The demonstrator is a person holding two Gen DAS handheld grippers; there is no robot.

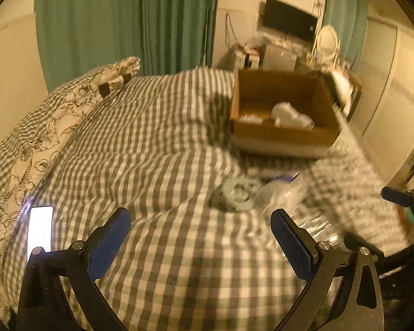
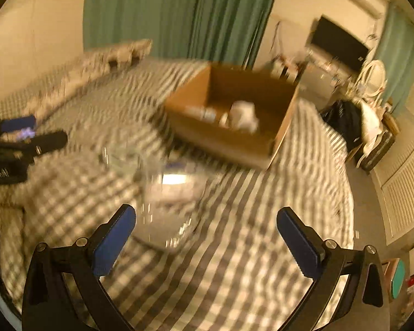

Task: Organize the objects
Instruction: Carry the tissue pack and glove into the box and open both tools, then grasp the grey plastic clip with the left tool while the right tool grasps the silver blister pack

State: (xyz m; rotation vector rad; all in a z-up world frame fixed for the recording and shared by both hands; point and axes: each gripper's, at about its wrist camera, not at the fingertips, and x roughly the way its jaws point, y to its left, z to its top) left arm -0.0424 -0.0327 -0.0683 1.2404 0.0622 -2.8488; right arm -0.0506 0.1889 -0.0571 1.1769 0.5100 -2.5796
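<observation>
An open cardboard box (image 1: 284, 138) stands on the checked bed and holds white crumpled items (image 1: 289, 114); it also shows in the right wrist view (image 2: 234, 140). A pale blue-grey bundle (image 1: 237, 193) and a clear plastic bag or bottle (image 1: 281, 190) lie on the cover in front of the box. My left gripper (image 1: 200, 237) is open and empty above the cover, short of them. My right gripper (image 2: 205, 237) is open and empty; a blurred clear plastic item (image 2: 168, 193) lies just ahead of its fingers. The left gripper shows at the right wrist view's left edge (image 2: 22, 138).
A lit phone (image 1: 40, 229) lies on the bed at the left beside a floral pillow (image 1: 55, 127). Green curtains (image 1: 124, 19) hang behind. A television (image 1: 289, 19), cluttered desk and round mirror (image 1: 327, 40) stand at the far right. The bed edge drops off on the right.
</observation>
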